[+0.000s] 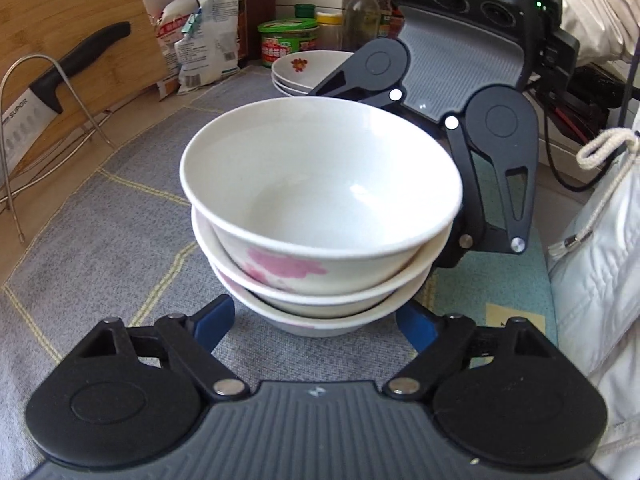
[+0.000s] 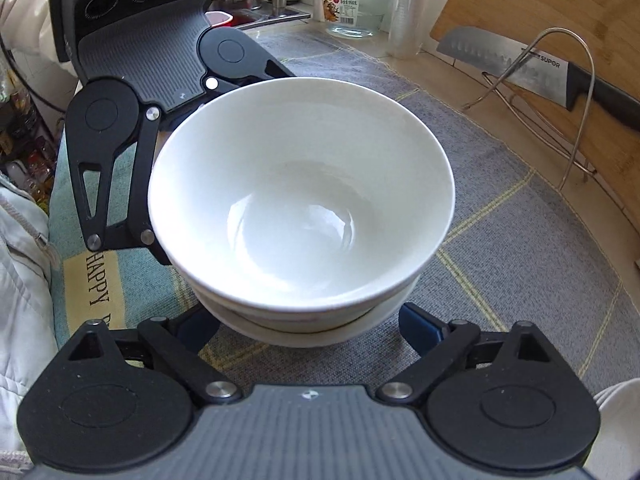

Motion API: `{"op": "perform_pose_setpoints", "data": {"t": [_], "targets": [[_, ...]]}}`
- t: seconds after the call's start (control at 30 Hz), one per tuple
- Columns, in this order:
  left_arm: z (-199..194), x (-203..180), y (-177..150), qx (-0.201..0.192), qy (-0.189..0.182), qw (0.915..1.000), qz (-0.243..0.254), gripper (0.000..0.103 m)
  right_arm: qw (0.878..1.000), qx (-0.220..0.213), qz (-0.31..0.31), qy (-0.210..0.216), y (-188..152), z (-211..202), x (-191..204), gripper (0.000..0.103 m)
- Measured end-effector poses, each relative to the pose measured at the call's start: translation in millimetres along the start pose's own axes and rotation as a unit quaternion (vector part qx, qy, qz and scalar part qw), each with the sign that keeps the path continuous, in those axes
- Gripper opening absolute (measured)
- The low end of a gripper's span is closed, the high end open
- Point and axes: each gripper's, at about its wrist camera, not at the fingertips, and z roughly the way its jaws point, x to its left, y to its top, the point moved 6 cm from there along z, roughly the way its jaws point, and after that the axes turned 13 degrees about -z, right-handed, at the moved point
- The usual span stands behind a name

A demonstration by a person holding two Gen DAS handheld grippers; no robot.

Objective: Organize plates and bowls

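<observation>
On the grey mat, both claws spread wide around stacked bowls (image 1: pixel 320 216) (image 2: pixel 302 208), contact unclear.

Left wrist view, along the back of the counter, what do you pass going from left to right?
Cutting board → knife → white packet → green-lidded tub → clear bottle → right gripper.
</observation>
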Motion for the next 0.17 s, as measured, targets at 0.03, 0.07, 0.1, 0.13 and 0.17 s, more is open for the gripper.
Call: {"op": "perform_pose_setpoints", "data": {"t": [0.03, 0.07, 0.1, 0.13, 0.17], "targets": [[0.0, 0.5, 0.9, 0.002, -0.004, 1.0, 0.002, 0.087, 1.0, 0.002, -0.002, 0.002, 0.9, 0.9, -1.5, 0.094], [0.1, 1.1, 2.2, 0.005, -0.01, 0.9999, 0.005, 0.087, 1.0, 0.002, 0.0, 0.005, 0.9, 0.0, -2.3, 0.094], [0.3, 1.6, 3.4, 0.006, -0.014, 0.9999, 0.006, 0.087, 1.0, 0.001, 0.002, 0.008, 1.7, -1.0, -3.5, 0.093], [0.8, 2.1, 4.7, 0.008, -0.017, 0.9998, 0.007, 0.087, 1.0, -0.001, 0.006, 0.01, 3.1, -2.0, -5.2, 0.093], [1.0, 2.9, 5.9, 0.009, -0.021, 0.9997, 0.009, 0.087, 1.0, -0.001, 0.008, 0.013, 3.4, -3.6, -5.6, 0.091]]}}
